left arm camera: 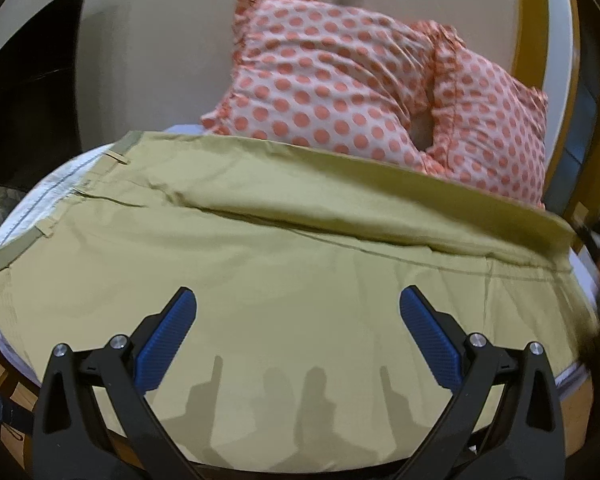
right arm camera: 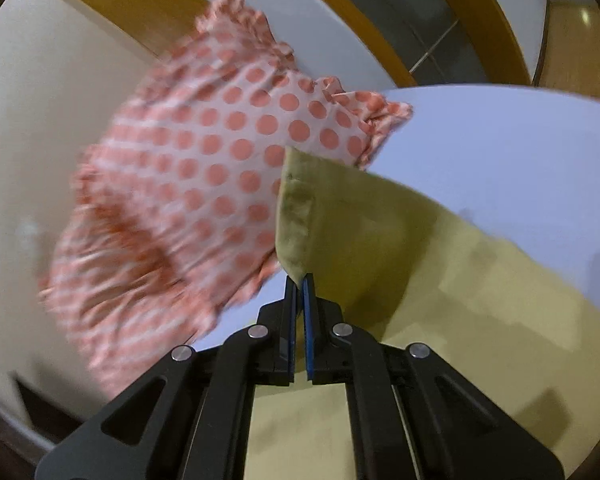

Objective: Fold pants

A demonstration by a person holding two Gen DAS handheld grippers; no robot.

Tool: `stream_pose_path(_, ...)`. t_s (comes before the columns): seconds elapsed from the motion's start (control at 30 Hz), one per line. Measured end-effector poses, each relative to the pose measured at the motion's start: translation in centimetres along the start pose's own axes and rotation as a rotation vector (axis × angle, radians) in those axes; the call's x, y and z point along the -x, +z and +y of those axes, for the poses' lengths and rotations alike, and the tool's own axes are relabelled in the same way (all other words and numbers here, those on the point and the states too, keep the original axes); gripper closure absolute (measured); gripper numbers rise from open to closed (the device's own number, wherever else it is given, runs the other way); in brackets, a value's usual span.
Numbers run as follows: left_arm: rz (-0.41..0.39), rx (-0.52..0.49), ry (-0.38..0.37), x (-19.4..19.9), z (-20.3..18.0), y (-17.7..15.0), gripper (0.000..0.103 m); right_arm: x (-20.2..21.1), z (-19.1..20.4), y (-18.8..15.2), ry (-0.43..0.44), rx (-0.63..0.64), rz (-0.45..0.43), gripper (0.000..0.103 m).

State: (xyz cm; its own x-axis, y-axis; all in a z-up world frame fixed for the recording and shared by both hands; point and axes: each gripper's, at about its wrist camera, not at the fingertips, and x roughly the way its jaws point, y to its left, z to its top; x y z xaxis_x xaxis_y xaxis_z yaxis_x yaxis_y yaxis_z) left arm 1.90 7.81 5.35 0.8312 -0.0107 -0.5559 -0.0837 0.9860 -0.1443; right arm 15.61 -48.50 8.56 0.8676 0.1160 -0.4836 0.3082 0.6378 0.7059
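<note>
Khaki pants [left arm camera: 284, 248] lie spread across the bed, waistband at the left, one leg lying along the far side. My left gripper [left arm camera: 298, 300] is open and empty just above the near part of the pants. My right gripper [right arm camera: 299, 280] is shut on the hem corner of a pant leg [right arm camera: 296, 216] and holds it lifted above the white sheet. The rest of that leg [right arm camera: 460, 280] trails down to the right.
Two pillows with orange dots [left arm camera: 340, 80] lean at the head of the bed; one shows in the right wrist view [right arm camera: 204, 184]. White bed sheet [right arm camera: 500, 140]. Wooden bed frame [left arm camera: 540, 40] at right. A dark cabinet [left arm camera: 32, 92] stands at left.
</note>
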Motion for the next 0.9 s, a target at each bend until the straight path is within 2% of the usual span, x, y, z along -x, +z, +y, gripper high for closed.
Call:
stream_pose_path(0.1, -0.021, 0.008, -0.02, 0.4, 0.8, 1.1, 0.002, 4.6, -2.8, -3.7, 0.004, -0.062, 0.057, 0.1)
stream_pose_path(0.2, -0.027, -0.004, -0.08, -0.1, 1.2, 2.9, 0.002, 4.7, -5.2, -5.4, -0.024, -0.135, 0.169, 0.098)
stream_pose_path(0.27, -0.013, 0.013, -0.101, -0.9, 1.8, 4.2, 0.002, 5.1, -5.4, -6.0, -0.036, -0.137, 0.182, 0.09)
stream_pose_path(0.33, 0.0, 0.05, -0.118, -1.6, 2.6, 5.1, 0.002, 5.1, -5.2, -6.4, -0.05, -0.124, 0.182, 0.076)
stream_pose_path(0.4, 0.017, 0.118, -0.154, -2.6, 4.0, 6.1, 0.002, 4.4, -5.6, -6.4, -0.055, -0.133, 0.189, 0.074)
stream_pose_path(0.47, 0.038, 0.195, -0.183, -3.9, 5.3, 7.1, 0.002, 3.1, -6.0, -6.2, -0.055, -0.152, 0.193, 0.075)
stream_pose_path(0.53, 0.074, 0.278, -0.204, -5.9, 6.7, 8.5, 0.002, 2.3, -6.4, -6.0, -0.042, -0.145, 0.176, 0.1)
stream_pose_path(0.7, 0.184, 0.402, -0.182, -11.9, 9.1, 11.8, 0.003, 4.2, -6.4, -5.8, 0.056, -0.134, 0.092, 0.1)
stream_pose_path(0.8, 0.225, 0.39, -0.124, -15.3, 9.2, 13.7, 0.006, 5.6, -6.3, -5.8, 0.091, -0.141, 0.067, 0.1)
stream_pose_path(0.9, 0.287, 0.38, -0.053, -19.2, 9.5, 15.2, 0.016, 6.4, -6.1, -5.9, 0.112, -0.131, 0.046, 0.1)
